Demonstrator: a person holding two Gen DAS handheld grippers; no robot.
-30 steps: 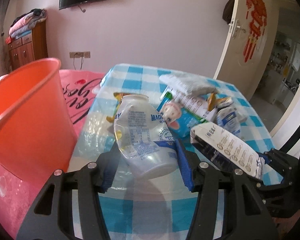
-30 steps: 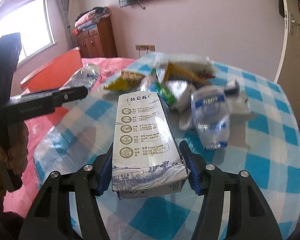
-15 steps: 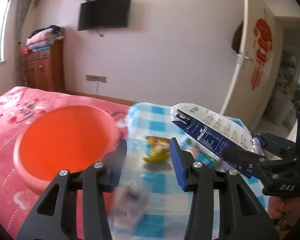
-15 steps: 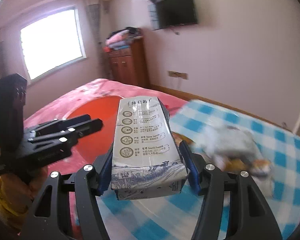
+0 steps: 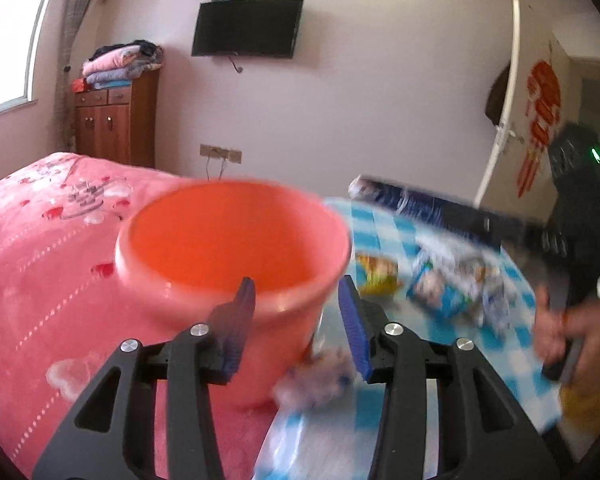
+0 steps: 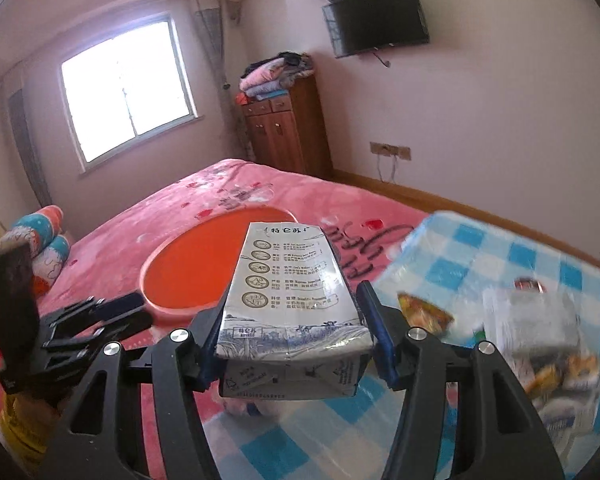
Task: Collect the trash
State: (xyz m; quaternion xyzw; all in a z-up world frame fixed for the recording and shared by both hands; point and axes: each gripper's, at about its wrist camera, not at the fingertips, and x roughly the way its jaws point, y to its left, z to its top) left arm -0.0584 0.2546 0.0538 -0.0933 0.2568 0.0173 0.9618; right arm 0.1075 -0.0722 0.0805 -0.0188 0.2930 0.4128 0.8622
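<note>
The right gripper (image 6: 290,336) is clamped across the flat sides of a white-and-blue printed milk carton (image 6: 288,292), likely light, stiff yet crushable, held near the orange plastic bucket (image 5: 232,248), while the left gripper (image 5: 298,320) stands apart and empty.
</note>
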